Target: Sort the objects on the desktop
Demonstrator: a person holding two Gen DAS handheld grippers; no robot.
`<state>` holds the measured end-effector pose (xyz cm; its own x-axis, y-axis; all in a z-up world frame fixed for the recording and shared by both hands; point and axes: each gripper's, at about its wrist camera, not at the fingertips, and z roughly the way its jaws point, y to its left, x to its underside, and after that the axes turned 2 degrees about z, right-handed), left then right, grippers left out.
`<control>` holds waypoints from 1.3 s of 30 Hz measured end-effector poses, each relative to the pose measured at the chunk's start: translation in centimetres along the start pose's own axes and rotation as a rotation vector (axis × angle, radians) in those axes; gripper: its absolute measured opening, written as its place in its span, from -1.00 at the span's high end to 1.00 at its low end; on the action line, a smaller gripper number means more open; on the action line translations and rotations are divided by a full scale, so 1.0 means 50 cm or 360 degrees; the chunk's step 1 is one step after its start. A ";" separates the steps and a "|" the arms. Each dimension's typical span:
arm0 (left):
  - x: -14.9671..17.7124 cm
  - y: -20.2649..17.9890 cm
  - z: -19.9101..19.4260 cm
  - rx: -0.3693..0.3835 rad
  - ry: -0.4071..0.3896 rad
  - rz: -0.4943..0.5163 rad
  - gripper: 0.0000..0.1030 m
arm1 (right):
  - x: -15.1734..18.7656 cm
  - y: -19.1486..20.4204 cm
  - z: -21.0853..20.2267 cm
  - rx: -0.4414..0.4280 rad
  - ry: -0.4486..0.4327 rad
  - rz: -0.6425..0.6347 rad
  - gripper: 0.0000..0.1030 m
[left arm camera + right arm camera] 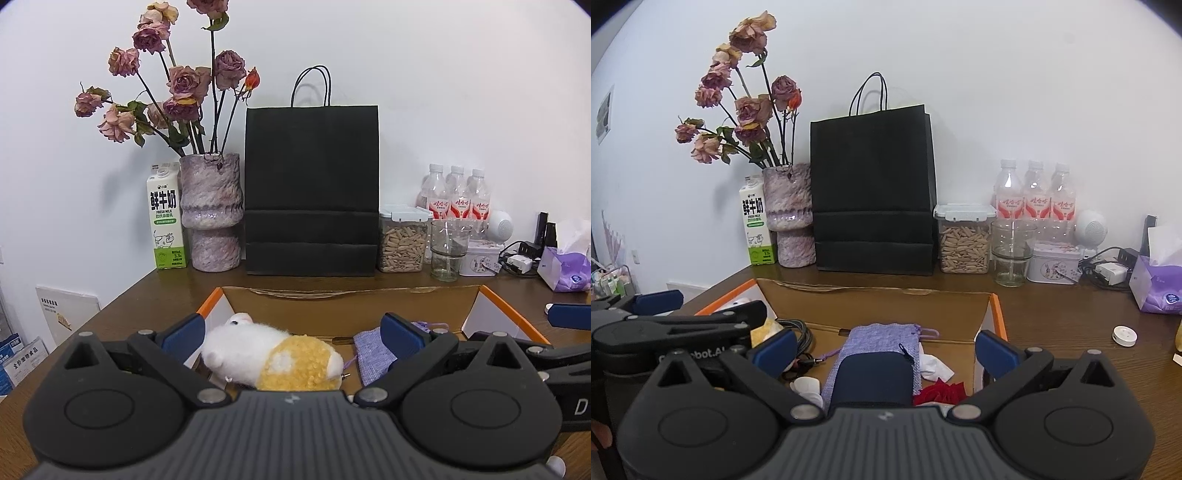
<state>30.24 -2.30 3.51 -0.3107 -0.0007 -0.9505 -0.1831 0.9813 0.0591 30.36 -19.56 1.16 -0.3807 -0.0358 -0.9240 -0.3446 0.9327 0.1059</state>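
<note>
An open cardboard box (343, 301) with orange edges lies in front of me; it also shows in the right wrist view (886, 306). My left gripper (291, 332) is open above a white and yellow plush toy (273, 356) in the box, next to a purple knitted pouch (373, 354). My right gripper (884, 349) is open over the box, above a dark blue case (871, 378) lying on the purple knitted pouch (879, 338). A black cable (801, 330), crumpled white paper (934, 367) and a red item (940, 393) lie in the box. The left gripper (657, 299) shows at the left.
Along the wall stand a milk carton (166, 218), a vase of dried roses (212, 210), a black paper bag (312, 192), a jar of seeds (402, 243), a glass (448, 249), water bottles (456, 195), a tin (478, 258) and a tissue box (565, 266). A small white disc (1124, 336) lies at right.
</note>
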 end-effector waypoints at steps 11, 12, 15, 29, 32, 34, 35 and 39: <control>0.000 0.001 -0.011 0.0019 -0.0026 -0.0017 -1.00 | -0.004 0.005 -0.018 0.0001 -0.0049 -0.0019 -1.00; 0.000 0.001 -0.012 0.0015 -0.0026 -0.0014 -1.00 | -0.005 0.005 -0.019 -0.0001 -0.0050 -0.0021 -1.00; 0.000 0.001 -0.015 0.0014 -0.0032 -0.0015 -1.00 | -0.005 0.007 -0.023 -0.0003 -0.0057 -0.0022 -1.00; -0.001 0.025 -0.078 0.0024 -0.0021 -0.0027 -1.00 | -0.016 0.026 -0.094 -0.0043 -0.0128 -0.0053 -1.00; 0.002 0.038 -0.100 0.0016 -0.0021 -0.0045 -1.00 | -0.016 0.032 -0.121 -0.0038 -0.0156 -0.0072 -1.00; 0.002 0.045 -0.115 0.0009 -0.0023 -0.0045 -1.00 | -0.013 0.036 -0.138 -0.0034 -0.0161 -0.0088 -1.00; 0.002 0.049 -0.124 0.0007 -0.0027 -0.0042 -1.00 | -0.012 0.038 -0.145 -0.0032 -0.0160 -0.0096 -1.00; 0.007 0.062 -0.157 0.0009 -0.0041 -0.0029 -1.00 | -0.002 0.042 -0.181 -0.0024 -0.0164 -0.0116 -1.00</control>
<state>22.26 -0.75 5.76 -0.2832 -0.0140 -0.9590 -0.1831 0.9823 0.0397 21.90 -20.85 4.83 -0.2642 -0.0652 -0.9623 -0.3811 0.9236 0.0420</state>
